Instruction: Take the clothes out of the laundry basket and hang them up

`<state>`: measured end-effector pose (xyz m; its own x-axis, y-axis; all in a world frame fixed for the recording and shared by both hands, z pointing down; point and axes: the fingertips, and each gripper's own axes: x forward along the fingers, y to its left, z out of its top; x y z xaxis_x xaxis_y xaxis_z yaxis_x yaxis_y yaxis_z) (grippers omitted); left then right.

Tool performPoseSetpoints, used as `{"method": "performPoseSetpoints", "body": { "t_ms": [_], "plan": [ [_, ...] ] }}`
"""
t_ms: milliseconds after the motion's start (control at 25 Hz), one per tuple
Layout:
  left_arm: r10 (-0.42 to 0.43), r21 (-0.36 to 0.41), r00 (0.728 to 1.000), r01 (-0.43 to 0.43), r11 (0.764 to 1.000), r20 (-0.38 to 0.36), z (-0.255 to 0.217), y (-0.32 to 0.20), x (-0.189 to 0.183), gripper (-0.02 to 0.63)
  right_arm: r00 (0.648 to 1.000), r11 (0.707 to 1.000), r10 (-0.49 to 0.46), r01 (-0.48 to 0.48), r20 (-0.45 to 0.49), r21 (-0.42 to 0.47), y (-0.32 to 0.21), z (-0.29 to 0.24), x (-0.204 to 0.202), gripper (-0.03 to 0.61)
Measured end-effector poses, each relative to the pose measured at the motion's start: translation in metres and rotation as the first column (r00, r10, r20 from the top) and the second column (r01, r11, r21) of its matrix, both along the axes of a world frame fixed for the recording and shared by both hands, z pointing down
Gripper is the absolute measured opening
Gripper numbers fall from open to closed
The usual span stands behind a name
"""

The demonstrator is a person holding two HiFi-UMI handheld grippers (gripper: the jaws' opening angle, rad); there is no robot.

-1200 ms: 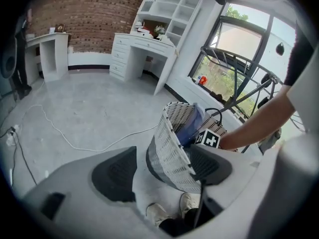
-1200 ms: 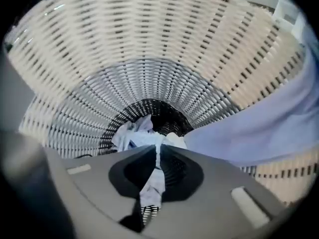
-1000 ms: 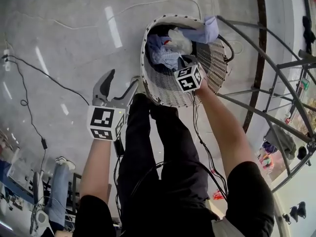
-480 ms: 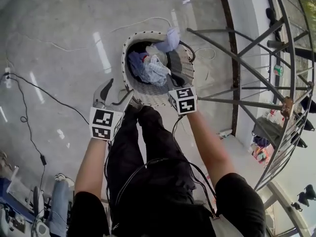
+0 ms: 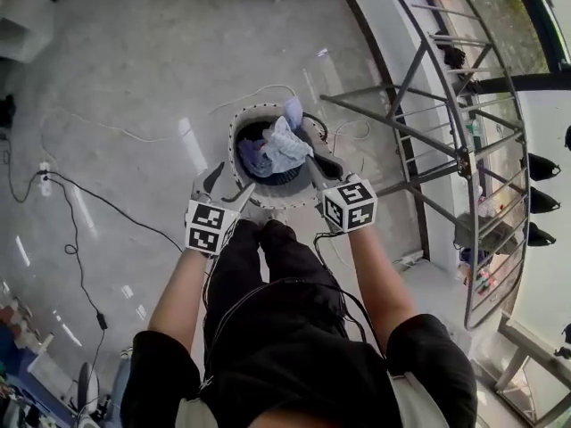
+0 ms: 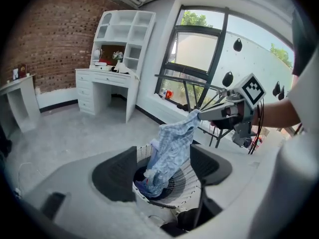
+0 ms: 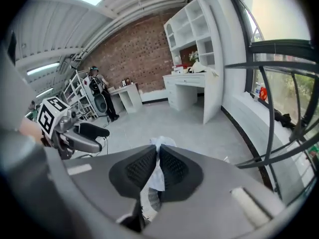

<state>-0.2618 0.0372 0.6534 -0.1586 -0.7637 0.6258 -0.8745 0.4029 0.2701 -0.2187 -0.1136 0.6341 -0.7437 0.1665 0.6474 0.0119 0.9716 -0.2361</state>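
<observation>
1. From the head view we saw the white laundry basket [image 5: 234, 143] standing on the grey floor [image 5: 134, 78], just in front of the person's legs and beside a metal drying rack [image 5: 426, 141]. The right gripper [image 5: 309, 149] reached over the basket's rim, clenched on a pale blue garment [image 5: 284, 144] that hung above the other clothes [image 5: 254, 157] inside. The left gripper [image 5: 231, 180] hovered at the near left rim, touching nothing. A cable [image 5: 98, 205] trailed across the floor.

2. From the left gripper view we found its jaws spread wide with nothing grasped. Beyond them, the garment [image 6: 172, 146] stretched from the right gripper's tips [image 6: 202, 114] down into the basket [image 6: 192, 185], its lower end resting among the clothes. A white desk [image 6: 107, 86] with shelves stood against the brick wall.

3. From the right gripper view we saw the two black pads pressed nearly together on a fold of the pale cloth [image 7: 158, 171], which stuck out above them and hung below. The released left gripper [image 7: 87, 136] showed at the left.
</observation>
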Motion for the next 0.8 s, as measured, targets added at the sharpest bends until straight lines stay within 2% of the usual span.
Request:
{"method": "performPoseSetpoints", "body": {
  "t_ms": [280, 480, 680, 800],
  "plan": [
    [0.044, 0.059, 0.995, -0.049, 0.997, 0.084, -0.088, -0.004, -0.001, 0.338, 0.983, 0.998, -0.057, 0.055, 0.173, 0.016, 0.014, -0.135, 0.008, 0.035],
    [0.069, 0.084, 0.989, -0.080, 0.993, 0.128, -0.118, -0.005, -0.010, 0.333, 0.951, 0.995, -0.096, 0.089, 0.295, 0.039, 0.029, -0.213, 0.018, 0.035],
    [0.188, 0.081, 0.969, -0.202, 0.976, 0.160, -0.127, -0.020, -0.016, 0.327, 0.895, 0.990, -0.137, 0.135, 0.424, 0.034, 0.041, -0.278, 0.036, 0.035],
    [0.299, 0.105, 0.938, -0.319, 0.942, 0.173, -0.136, -0.043, -0.010, 0.328, 0.862, 0.987, -0.157, 0.159, 0.481, 0.038, 0.043, -0.307, 0.048, 0.035]
  ]
}}
